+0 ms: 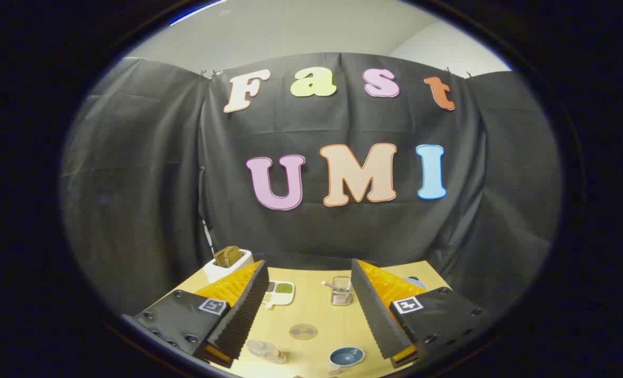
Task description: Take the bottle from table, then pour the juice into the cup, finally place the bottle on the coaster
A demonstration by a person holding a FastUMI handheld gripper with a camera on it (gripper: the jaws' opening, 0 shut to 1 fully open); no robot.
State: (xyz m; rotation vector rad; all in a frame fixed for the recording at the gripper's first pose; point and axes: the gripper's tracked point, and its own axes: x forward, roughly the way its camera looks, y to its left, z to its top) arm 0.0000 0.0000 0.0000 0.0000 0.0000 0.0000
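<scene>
wooden table point(311, 315) bears bottle point(265, 350), coaster point(303, 331), cup point(346, 356), glass jar point(341, 291); gripper point(310, 273) gapes empty.

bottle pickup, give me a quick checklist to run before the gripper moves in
1. Gripper open: ok, fingers wide apart, nothing between them.
2. Bottle found: ok, on the table near the left finger; looks to be lying on its side.
3. Bottle between the fingers: not ok, it sits off toward the left finger, untouched.
4. Cup ready: ok, blue, upright, near the right finger.
5. Coaster free: ok, nothing on it, between the fingers further ahead.
6. Juice in the bottle: cannot tell.
</scene>
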